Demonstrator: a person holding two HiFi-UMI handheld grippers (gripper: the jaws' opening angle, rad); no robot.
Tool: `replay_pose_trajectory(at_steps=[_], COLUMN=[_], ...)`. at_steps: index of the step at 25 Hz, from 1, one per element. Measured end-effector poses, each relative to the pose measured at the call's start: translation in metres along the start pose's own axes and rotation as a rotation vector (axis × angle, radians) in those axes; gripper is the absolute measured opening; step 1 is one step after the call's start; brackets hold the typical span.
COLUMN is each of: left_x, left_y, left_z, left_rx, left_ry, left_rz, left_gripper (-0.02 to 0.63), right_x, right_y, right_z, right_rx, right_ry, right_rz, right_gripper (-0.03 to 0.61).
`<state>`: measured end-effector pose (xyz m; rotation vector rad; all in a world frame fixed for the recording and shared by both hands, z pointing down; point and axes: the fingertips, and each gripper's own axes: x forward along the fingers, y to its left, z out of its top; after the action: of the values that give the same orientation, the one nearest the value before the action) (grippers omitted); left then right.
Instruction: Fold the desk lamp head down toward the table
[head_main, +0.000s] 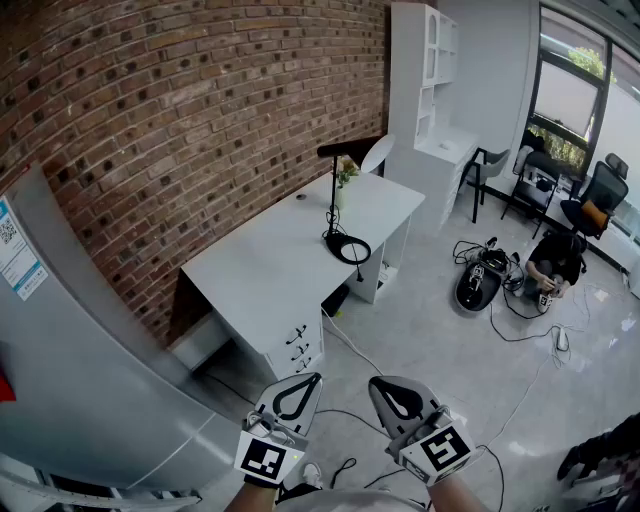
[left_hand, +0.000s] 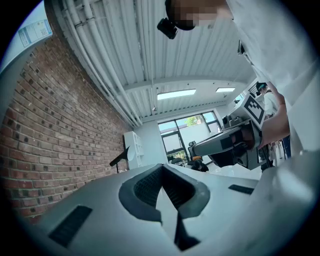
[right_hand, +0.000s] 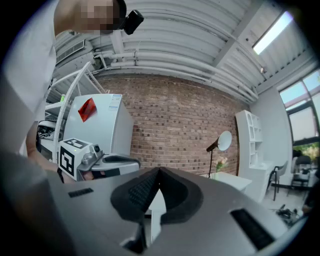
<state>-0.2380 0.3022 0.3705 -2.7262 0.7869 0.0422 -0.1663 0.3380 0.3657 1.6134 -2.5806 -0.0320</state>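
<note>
A black desk lamp (head_main: 334, 195) stands on the white desk (head_main: 270, 260) by the brick wall. Its round base (head_main: 347, 247) rests near the desk's right edge, its pole is upright, and its head bar (head_main: 348, 148) lies level at the top. The lamp (left_hand: 119, 158) appears small and far off in the left gripper view, and again as the lamp (right_hand: 214, 145) in the right gripper view. Both grippers are held low and well short of the desk, over the floor. My left gripper (head_main: 313, 379) is shut and empty. My right gripper (head_main: 377, 384) is also shut with nothing in it.
A grey fridge (head_main: 80, 380) stands at the left. A round white disc (head_main: 378, 153) and a small plant (head_main: 346, 174) sit behind the lamp. White shelving (head_main: 425, 60) is beyond the desk. A crouching person (head_main: 555, 262), cables (head_main: 520, 330) and office chairs (head_main: 598, 195) occupy the right floor.
</note>
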Motion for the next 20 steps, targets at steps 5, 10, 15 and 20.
replay_pose_trajectory(at_steps=[5, 10, 15, 20], left_x=[0.005, 0.006, 0.006, 0.004], left_y=[0.001, 0.000, 0.006, 0.014], left_z=[0.000, -0.003, -0.006, -0.015], left_rx=[-0.006, -0.001, -0.035, -0.041], left_ry=[-0.003, 0.000, 0.004, 0.013], left_rz=[0.001, -0.001, 0.020, 0.016], left_gripper=[0.008, 0.008, 0.008, 0.008], right_x=[0.000, 0.000, 0.001, 0.001], right_y=[-0.005, -0.007, -0.016, -0.033], right_z=[-0.001, -0.001, 0.003, 0.005], right_rx=[0.004, 0.023, 0.017, 0.043], right_ry=[0.008, -0.006, -0.020, -0.035], right_rz=[-0.006, -0.006, -0.029, -0.094], right_gripper=[0.017, 0.017, 0.017, 0.018])
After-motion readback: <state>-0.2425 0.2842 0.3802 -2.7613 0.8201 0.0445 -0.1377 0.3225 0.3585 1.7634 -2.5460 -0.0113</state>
